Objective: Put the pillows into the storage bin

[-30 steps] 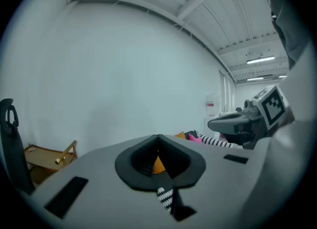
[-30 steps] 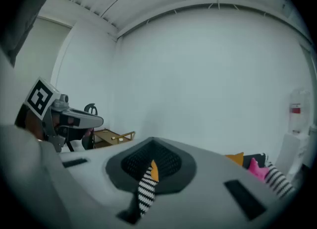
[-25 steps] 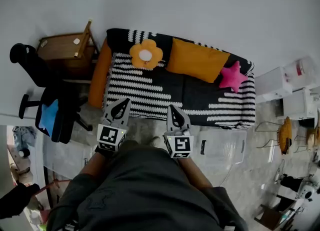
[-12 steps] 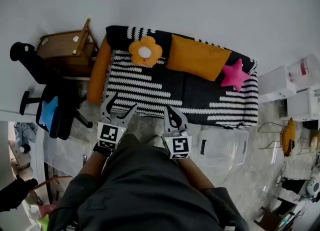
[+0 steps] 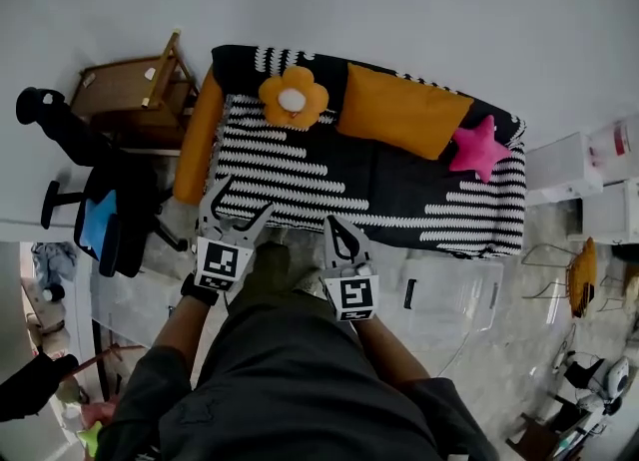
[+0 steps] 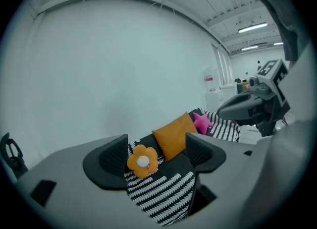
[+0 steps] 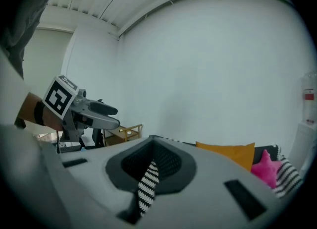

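Note:
On the black-and-white striped sofa (image 5: 300, 175) lie an orange flower pillow (image 5: 293, 98), an orange rectangular pillow (image 5: 404, 110) and a pink star pillow (image 5: 479, 150). An orange bolster (image 5: 197, 140) leans at the sofa's left end. A clear storage bin (image 5: 449, 294) stands on the floor in front of the sofa's right half. My left gripper (image 5: 245, 200) is held short of the sofa's front edge; its jaws have just been opening and nothing is between them. In the left gripper view the flower pillow (image 6: 142, 160) shows far off between the jaws. My right gripper (image 5: 335, 222) is shut and empty beside it.
A wooden side table (image 5: 130, 100) and a black office chair (image 5: 100, 200) stand left of the sofa. White cabinets (image 5: 579, 165) stand to its right. A chair with an orange seat (image 5: 581, 267) and other clutter fill the lower right.
The left gripper's jaws went from shut to open. Both grippers have sunk a little in front of the sofa. The pillows have not moved.

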Action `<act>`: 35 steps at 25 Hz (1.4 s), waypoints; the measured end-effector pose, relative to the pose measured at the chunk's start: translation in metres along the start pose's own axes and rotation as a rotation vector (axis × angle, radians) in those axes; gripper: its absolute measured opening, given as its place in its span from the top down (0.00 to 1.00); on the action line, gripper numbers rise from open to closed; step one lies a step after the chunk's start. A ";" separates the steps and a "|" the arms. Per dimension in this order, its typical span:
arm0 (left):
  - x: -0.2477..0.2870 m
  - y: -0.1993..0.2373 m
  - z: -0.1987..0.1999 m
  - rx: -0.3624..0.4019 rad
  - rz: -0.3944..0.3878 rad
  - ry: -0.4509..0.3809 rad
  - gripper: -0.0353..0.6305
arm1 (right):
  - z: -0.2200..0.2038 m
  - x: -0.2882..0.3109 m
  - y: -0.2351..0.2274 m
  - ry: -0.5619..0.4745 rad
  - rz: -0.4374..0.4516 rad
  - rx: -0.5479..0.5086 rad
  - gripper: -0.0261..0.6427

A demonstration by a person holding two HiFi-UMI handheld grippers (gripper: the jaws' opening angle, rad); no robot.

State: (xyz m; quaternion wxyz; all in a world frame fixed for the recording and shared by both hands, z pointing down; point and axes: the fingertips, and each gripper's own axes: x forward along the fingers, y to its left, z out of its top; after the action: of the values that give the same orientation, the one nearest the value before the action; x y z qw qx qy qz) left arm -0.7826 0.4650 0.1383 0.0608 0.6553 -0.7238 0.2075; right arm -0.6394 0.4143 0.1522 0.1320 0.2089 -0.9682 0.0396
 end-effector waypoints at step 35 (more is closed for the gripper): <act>0.299 0.141 -0.124 0.042 -0.182 0.181 0.40 | -0.073 0.289 -0.099 0.250 -0.083 -0.010 0.96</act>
State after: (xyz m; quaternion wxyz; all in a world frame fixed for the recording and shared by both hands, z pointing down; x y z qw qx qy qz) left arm -0.9829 0.2436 0.3277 0.1309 0.6979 -0.6485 0.2745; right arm -0.8345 0.2198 0.3035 0.2542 0.2417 -0.9348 0.0552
